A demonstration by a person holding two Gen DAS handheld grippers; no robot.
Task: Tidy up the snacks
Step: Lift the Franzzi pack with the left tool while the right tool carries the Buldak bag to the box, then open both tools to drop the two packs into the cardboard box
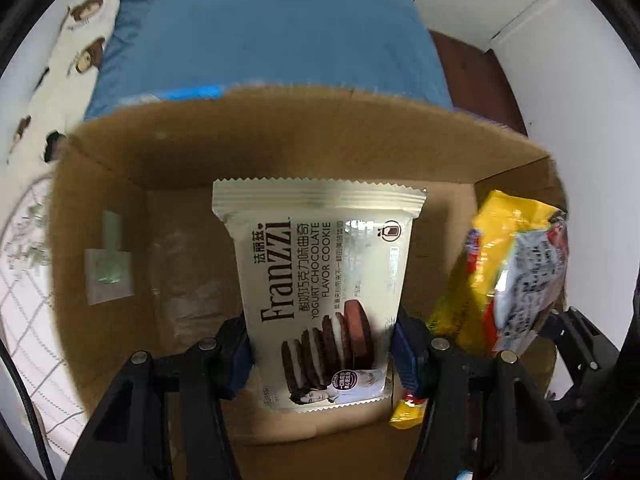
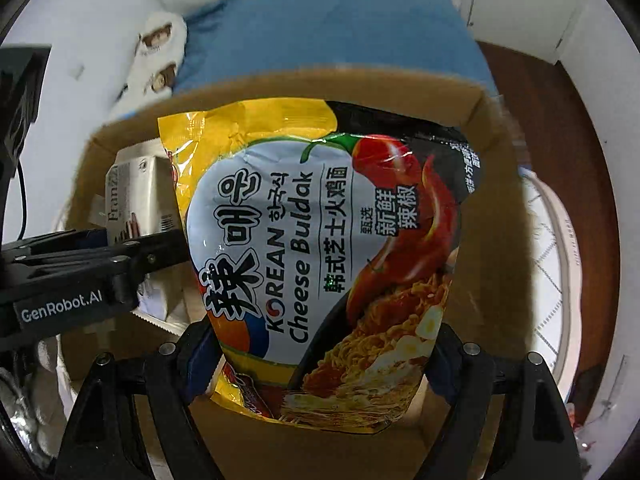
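Observation:
My left gripper (image 1: pixel 322 354) is shut on a cream Franzzi cookie pack (image 1: pixel 320 288), which points down into an open cardboard box (image 1: pixel 280 140). The same cookie pack (image 2: pixel 138 200) shows at the left of the right wrist view, with the left gripper (image 2: pixel 80 264) beside it. My right gripper (image 2: pixel 316 360) is shut on a yellow Cheese Buldak noodle packet (image 2: pixel 320 260), also held above the box (image 2: pixel 280 88). In the left wrist view that noodle packet (image 1: pixel 516 280) hangs at the right, inside the box's rim. Blue pads (image 1: pixel 406 354) press the cookie pack's sides.
The box rests on a blue bedsheet (image 1: pixel 272 28). A white cloth with bear prints (image 1: pixel 76 32) lies at the left. A taped label (image 1: pixel 108 272) sticks to the box's left inner wall. Dark wooden floor (image 2: pixel 560 128) and a white wall (image 1: pixel 580 80) are at the right.

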